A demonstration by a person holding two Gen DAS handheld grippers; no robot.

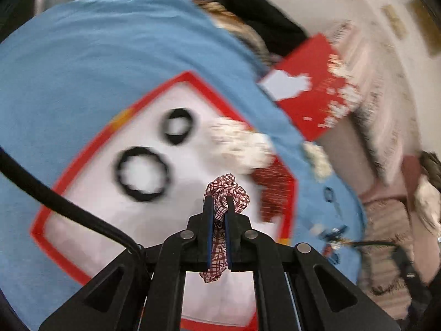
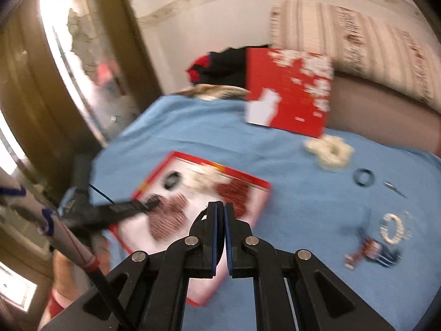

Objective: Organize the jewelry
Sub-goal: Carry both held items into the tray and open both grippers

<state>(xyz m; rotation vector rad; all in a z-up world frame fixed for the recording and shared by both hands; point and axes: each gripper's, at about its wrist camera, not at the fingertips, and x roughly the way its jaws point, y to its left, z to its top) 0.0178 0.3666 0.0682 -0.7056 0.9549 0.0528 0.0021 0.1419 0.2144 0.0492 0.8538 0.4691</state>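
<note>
1. The left gripper (image 1: 219, 207) is clamped on the red-and-white checked fabric scrunchie (image 1: 226, 191), hanging over the red-rimmed white tray (image 1: 91, 207)
2. The right gripper (image 2: 220, 207) is pressed together, empty
3. It should lower toward the bare patch at the tray's six o'clock, clear of the two black hair rings (image 1: 142, 173), before letting go

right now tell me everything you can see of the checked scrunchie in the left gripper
The checked scrunchie is soft gathered fabric, dark red lines on white. The left gripper is shut on its middle, so a ruffled bunch stands above the fingertips and a smaller tail hangs below the pads. It is held over the white tray, touching only the gripper.
</note>
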